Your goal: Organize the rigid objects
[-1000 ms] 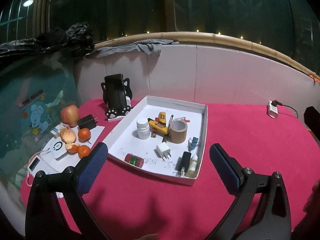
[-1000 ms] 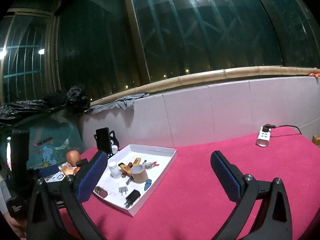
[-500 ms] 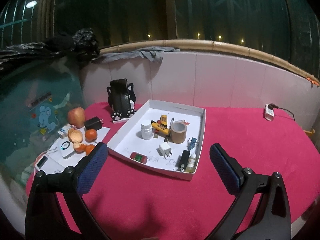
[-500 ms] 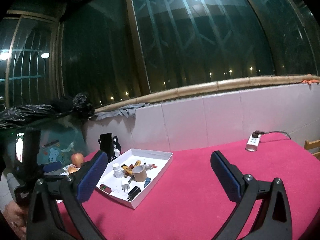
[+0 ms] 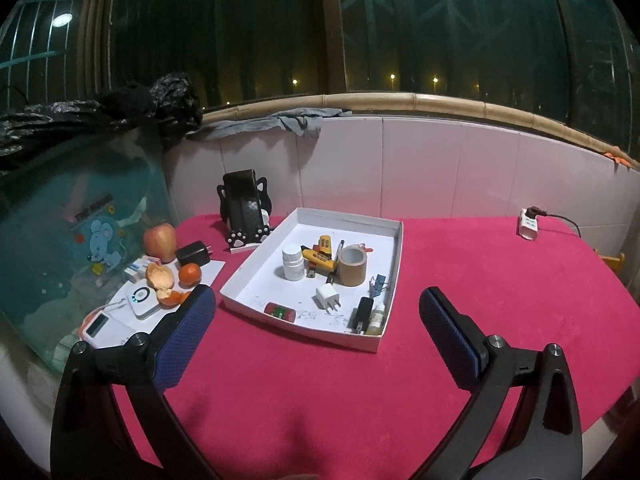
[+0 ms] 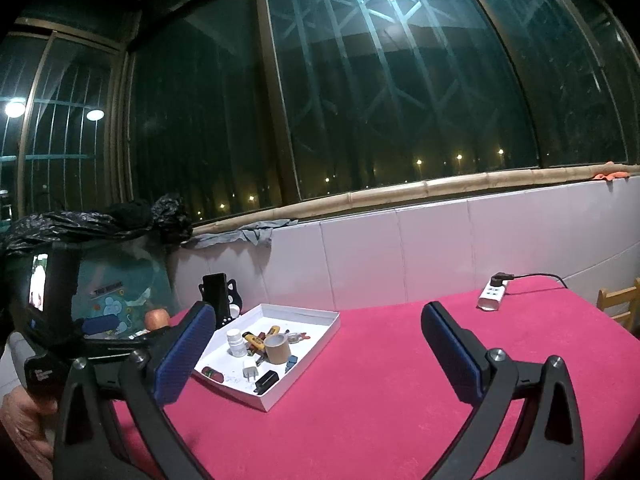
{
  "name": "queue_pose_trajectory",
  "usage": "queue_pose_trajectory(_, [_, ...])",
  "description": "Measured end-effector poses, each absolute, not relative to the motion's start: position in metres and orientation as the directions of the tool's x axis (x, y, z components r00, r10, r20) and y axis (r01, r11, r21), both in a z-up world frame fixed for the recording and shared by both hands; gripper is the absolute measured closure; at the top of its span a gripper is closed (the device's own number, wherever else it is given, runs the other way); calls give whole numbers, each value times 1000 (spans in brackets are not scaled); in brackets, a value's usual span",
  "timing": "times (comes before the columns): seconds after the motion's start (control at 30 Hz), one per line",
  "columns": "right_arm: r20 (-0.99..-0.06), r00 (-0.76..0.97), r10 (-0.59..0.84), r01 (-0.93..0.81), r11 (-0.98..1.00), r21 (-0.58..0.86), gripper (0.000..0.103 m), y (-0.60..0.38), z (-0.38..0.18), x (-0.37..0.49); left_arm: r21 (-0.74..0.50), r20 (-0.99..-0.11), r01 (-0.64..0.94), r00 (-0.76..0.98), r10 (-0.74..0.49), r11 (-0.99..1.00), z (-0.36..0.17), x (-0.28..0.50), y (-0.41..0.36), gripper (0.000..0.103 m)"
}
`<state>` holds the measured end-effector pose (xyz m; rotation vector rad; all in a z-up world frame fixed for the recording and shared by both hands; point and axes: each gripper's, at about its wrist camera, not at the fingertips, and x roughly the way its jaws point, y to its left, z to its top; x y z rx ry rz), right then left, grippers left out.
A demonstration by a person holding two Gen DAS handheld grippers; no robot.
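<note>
A white tray (image 5: pixel 394 236) sits on the red table and holds a white pill bottle (image 5: pixel 293 262), a brown tape roll (image 5: pixel 352 266), a yellow tool (image 5: pixel 318 256), a white plug (image 5: pixel 327 294), a black adapter (image 5: pixel 363 310) and other small items. My left gripper (image 5: pixel 318 320) is open and empty, held back above the table's near side. My right gripper (image 6: pixel 318 338) is open and empty, farther back and higher. The tray (image 6: pixel 328 322) lies at the lower left in the right wrist view.
Left of the tray are an apple (image 5: pixel 160 240), oranges with peel (image 5: pixel 189 274), a black charger (image 5: pixel 193 254), white devices (image 5: pixel 140 300) and a phone stand (image 5: pixel 244 216). A power strip (image 5: pixel 528 228) lies at the far right. A tiled wall bounds the back.
Both grippers have pulled back and risen away from the tray, which now looks smaller. Both stay open and empty.
</note>
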<state>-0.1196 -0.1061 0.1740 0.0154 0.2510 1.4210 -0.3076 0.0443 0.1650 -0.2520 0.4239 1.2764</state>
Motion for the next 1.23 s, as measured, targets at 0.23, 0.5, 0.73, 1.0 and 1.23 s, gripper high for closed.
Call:
queue_pose_trajectory(0.23, [-187,134,973,-971,167,172,0,-107,172,-114,55,-447,-958,230,865,283,165,-306,40,1])
queue_pose_trajectory(0.5, [-219,123,968,-966,167,197,0,-106,167,-107,42,-469,-958,232,853,283,161,-306,44,1])
queue_pose_trajectory(0.73, [-233,121,965,-964,170,205,0,-107,164,-105,35,-482,-957,237,844,289,158,-306,47,1])
queue_pose_trajectory(1.0, [-253,117,960,-961,174,215,0,-104,162,-104,30,-488,-957,239,839,290,156,-306,49,1])
queue_pose_trajectory(1.23, [-267,114,957,-959,177,223,0,-101,158,-102,22,-494,-956,244,834,293,152,-306,54,1])
